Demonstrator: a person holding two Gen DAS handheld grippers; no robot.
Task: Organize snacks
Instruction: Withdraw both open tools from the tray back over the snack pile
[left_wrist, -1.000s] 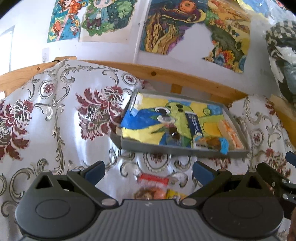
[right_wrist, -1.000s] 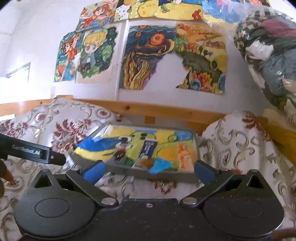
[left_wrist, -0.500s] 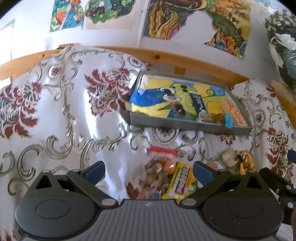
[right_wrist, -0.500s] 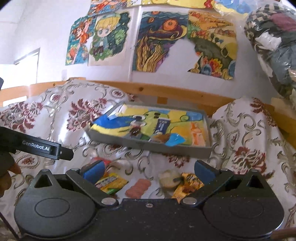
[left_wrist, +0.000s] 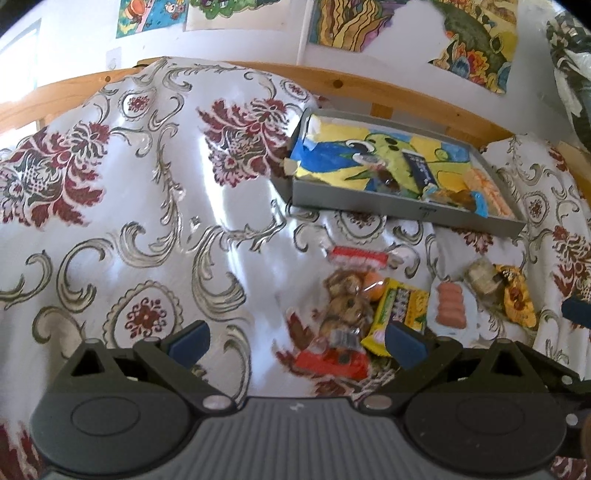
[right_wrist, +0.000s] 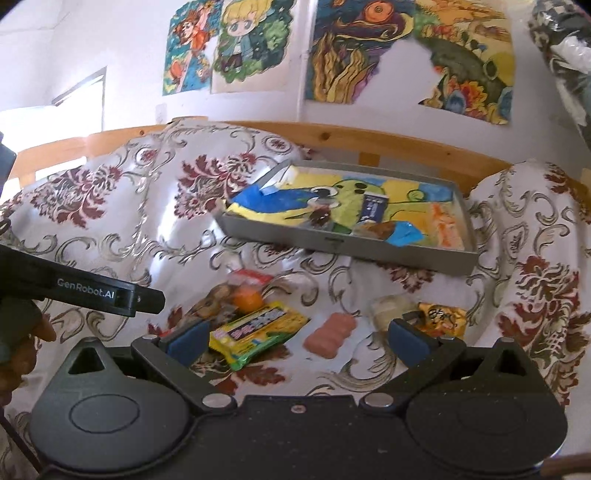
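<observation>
From the left wrist, the left gripper (left_wrist: 295, 341) hangs with jaws released wide over the floral cloth (left_wrist: 147, 221), snacks scattered just ahead: a yellow packet (left_wrist: 397, 310), pink sausages (left_wrist: 450, 304). Far off sits the grey tray (left_wrist: 406, 212). From the right wrist, the right gripper (right_wrist: 297, 338) is likewise spread, empty, the yellow packet (right_wrist: 258, 328) between its tips.

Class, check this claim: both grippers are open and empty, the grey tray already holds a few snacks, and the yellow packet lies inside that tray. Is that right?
One detail is wrong. The yellow packet lies on the flowered cloth in front of the grey tray, not inside it, as the right wrist view shows. The rest holds: the left gripper and right gripper are open and empty, and the tray holds a few snacks.
</observation>
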